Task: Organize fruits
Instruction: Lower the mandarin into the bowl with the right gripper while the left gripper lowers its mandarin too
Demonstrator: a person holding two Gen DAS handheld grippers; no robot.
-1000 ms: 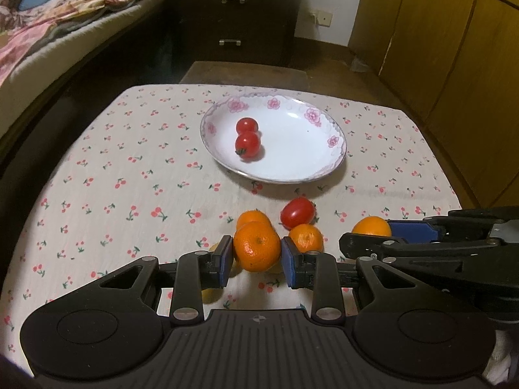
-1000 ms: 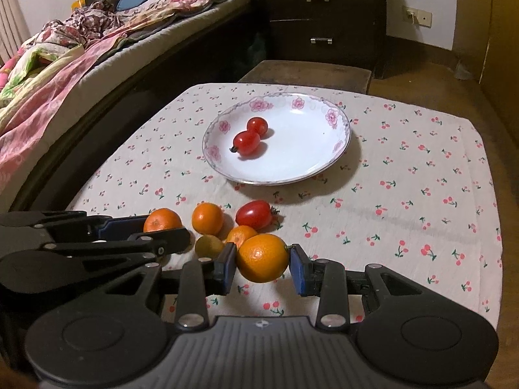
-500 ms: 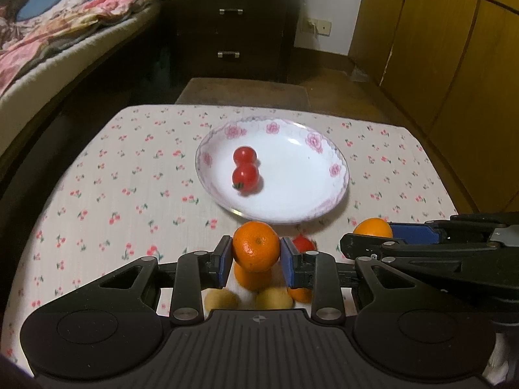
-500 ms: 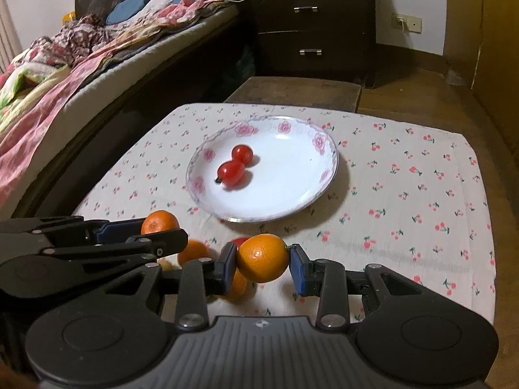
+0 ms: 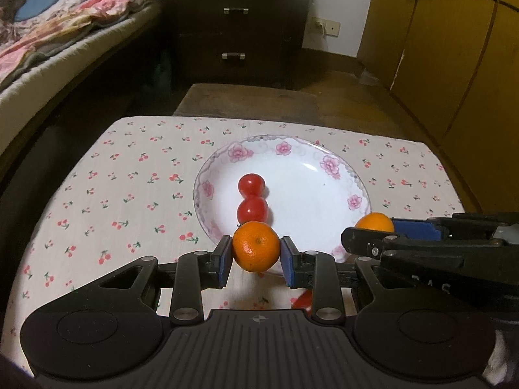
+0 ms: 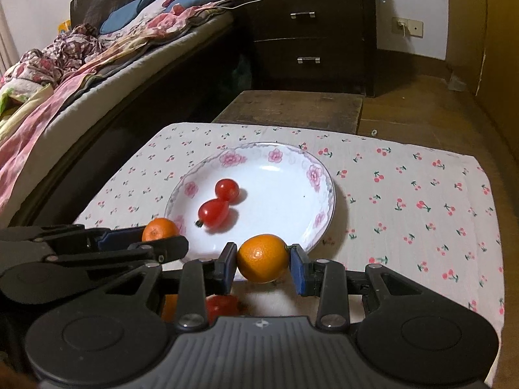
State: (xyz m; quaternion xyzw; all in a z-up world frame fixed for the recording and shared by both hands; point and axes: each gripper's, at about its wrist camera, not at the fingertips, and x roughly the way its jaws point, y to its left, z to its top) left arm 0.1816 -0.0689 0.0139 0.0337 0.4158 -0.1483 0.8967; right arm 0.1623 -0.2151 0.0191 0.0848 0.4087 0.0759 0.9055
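A white plate (image 5: 334, 223) rimmed with pink flowers and a grey scrolled line is seen on a cream tablecloth (image 5: 123, 194) printed with small red cherries on green stems. On the plate two glossy red tomatoes (image 5: 252, 197) are shown, and at its near rim two orange mandarins (image 5: 256, 250) (image 6: 263, 257) are framed by blue pads (image 5: 224, 257) set on black fingers. Beyond the plate a dark brown drawer chest (image 6: 308, 32) with silver handles is seen, with a pink floral blanket (image 6: 42, 97) to its left.
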